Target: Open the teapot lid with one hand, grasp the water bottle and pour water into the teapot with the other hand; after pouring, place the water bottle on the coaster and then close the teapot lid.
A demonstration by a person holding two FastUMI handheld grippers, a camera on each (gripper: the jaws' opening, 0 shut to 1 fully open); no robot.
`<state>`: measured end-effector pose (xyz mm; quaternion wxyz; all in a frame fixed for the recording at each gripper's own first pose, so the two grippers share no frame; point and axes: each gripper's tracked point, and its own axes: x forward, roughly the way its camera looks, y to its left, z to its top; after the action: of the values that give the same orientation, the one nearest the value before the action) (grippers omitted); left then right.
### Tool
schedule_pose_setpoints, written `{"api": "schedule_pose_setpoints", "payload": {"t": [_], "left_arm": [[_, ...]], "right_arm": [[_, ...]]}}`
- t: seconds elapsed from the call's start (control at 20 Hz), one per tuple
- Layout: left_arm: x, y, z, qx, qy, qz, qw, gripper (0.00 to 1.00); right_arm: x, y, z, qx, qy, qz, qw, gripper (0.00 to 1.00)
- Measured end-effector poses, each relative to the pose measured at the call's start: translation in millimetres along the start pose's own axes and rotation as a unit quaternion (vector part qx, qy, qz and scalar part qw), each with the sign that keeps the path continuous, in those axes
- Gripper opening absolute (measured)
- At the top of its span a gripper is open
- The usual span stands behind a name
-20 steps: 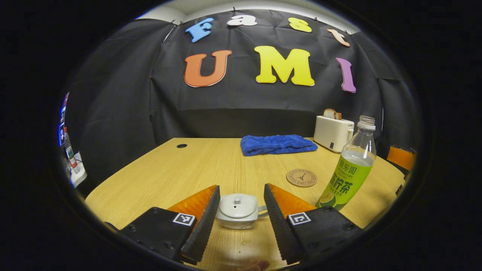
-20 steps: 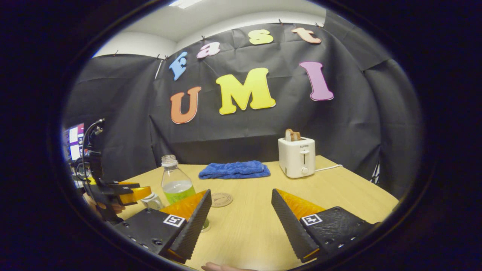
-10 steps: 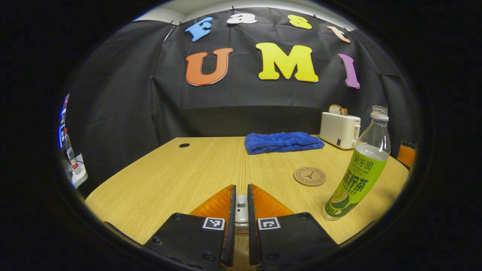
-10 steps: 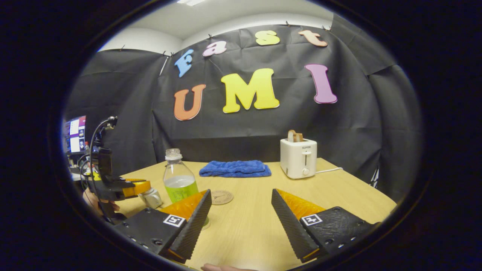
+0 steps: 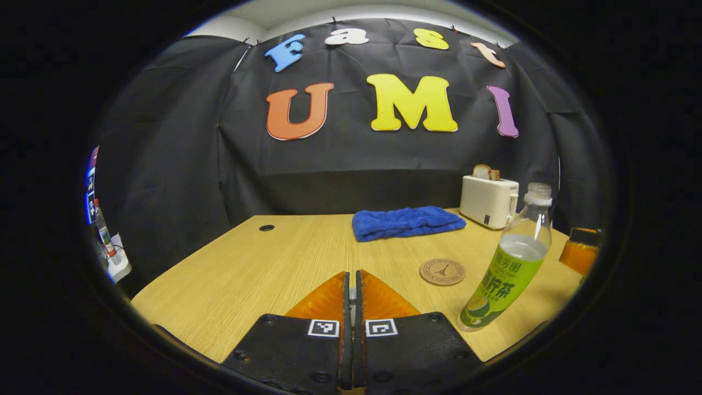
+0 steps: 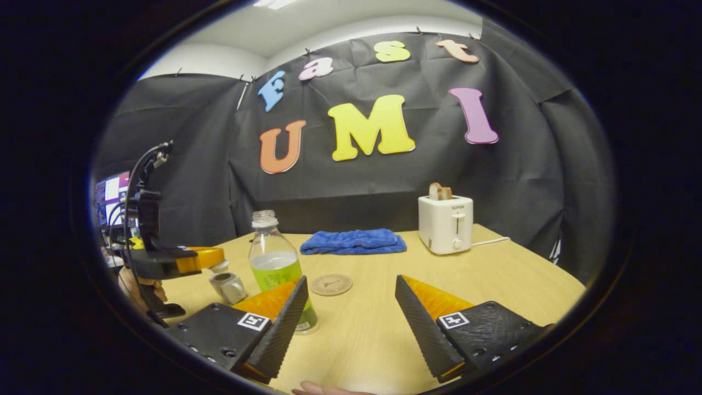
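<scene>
Our left gripper [image 5: 351, 296] has its fingers nearly together, pinching the lid [image 6: 219, 267], lifted just above the teapot [image 6: 229, 286]. Our right gripper [image 6: 351, 307] has its fingers wide apart, holding nothing; the bottle [image 6: 278, 274] stands on the desk [image 6: 362, 334] just behind its left finger, the coaster [image 6: 330, 285] beyond the gap

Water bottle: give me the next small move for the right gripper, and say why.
Probably shift the right gripper to its left so that its open jaws straddle the water bottle, then close. The left gripper appears to hold the lid lifted off the teapot, and the uncapped bottle stands beside the right gripper's left finger, not between the two.
</scene>
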<state>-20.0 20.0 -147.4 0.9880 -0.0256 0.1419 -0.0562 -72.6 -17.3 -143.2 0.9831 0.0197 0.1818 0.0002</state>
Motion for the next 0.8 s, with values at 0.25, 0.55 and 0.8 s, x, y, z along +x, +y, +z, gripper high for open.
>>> {"api": "schedule_pose_setpoints", "payload": {"t": [0.25, 0.55, 0.8], "left_arm": [[-22.6, -1.1, 31.1, 0.001, -0.018, 0.005, 1.000, 0.04], [-49.6, -1.2, 42.9, -0.013, -0.029, -0.005, 0.999, 0.03], [-57.2, 3.4, 39.1, -0.013, -0.026, -0.019, 0.999, 0.03]], "right_arm": [[1.0, 36.4, -3.6, -0.003, -0.007, 0.060, 0.998, 0.96], [28.4, 65.2, -24.5, -0.016, 0.001, 0.072, 0.997, 0.93], [53.8, 78.3, -36.7, -0.012, 0.015, 0.070, 0.997, 0.93]]}}
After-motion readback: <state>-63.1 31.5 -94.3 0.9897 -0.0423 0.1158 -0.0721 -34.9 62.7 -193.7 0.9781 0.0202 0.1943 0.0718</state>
